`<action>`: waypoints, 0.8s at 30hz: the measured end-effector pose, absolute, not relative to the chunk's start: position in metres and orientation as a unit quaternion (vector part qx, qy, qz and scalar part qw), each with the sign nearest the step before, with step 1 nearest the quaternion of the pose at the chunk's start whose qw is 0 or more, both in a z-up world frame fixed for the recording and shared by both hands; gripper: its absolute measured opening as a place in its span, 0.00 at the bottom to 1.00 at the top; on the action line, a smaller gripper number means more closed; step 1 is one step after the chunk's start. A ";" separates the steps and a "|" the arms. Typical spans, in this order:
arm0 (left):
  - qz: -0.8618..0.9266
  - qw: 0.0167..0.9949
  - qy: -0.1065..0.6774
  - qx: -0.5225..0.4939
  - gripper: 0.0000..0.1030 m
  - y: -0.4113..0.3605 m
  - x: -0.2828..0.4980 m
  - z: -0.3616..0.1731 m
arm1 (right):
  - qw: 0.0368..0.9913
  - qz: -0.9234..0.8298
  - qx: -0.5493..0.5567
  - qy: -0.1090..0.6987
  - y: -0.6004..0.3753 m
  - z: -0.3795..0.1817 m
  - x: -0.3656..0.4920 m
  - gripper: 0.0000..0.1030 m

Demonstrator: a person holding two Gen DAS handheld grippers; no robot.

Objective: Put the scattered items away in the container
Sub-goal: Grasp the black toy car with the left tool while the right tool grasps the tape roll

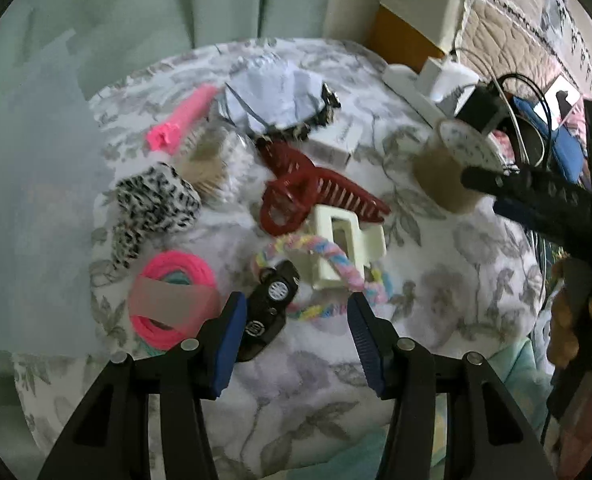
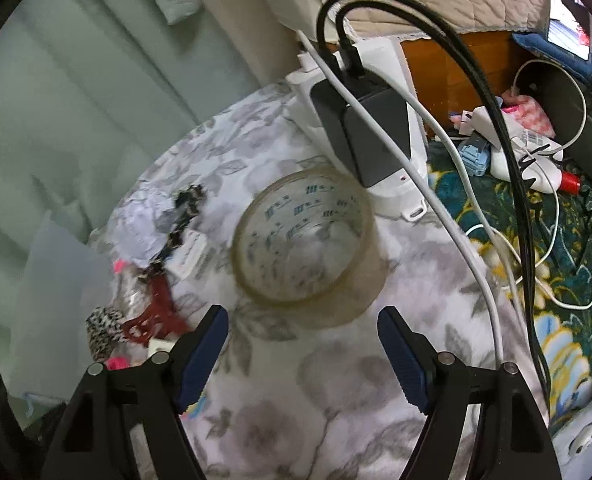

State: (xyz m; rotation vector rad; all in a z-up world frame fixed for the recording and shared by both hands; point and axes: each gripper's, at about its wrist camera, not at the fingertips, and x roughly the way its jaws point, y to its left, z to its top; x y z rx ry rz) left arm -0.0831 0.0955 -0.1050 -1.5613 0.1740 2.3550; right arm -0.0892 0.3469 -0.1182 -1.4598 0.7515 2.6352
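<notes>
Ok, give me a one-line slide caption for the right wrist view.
Open right claw poised before a roll of clear tape on the floral cloth, charger and cables behind.

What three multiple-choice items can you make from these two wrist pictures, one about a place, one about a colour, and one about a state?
1. Where is the roll of tape relative to the right gripper?
A. directly ahead of its fingers
B. clamped between its fingers
C. behind the charger

2. What colour is the large toothed hair claw?
A. yellow
B. dark red
C. blue

3. In what state is the left gripper?
A. shut on the car key
B. shut on nothing
C. open

Answers:
1. A: the right wrist view shows the roll on the floral cloth, beyond the fingertips and apart from them.
2. B: the left wrist view shows it dark red, next to the cream claw clip.
3. C: the fingers stand wide apart, and the car key lies by the left finger, not pinched.
</notes>
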 end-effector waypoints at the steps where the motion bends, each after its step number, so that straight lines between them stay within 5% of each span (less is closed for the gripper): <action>1: 0.820 0.154 0.063 -0.548 0.52 0.096 -0.084 -0.107 | 0.020 0.849 -0.470 0.239 0.346 -0.119 -0.092 0.78; 24: 0.810 0.125 0.067 -0.569 0.39 0.084 -0.094 -0.127 | 0.072 0.855 -0.472 0.202 0.342 -0.140 -0.142 0.94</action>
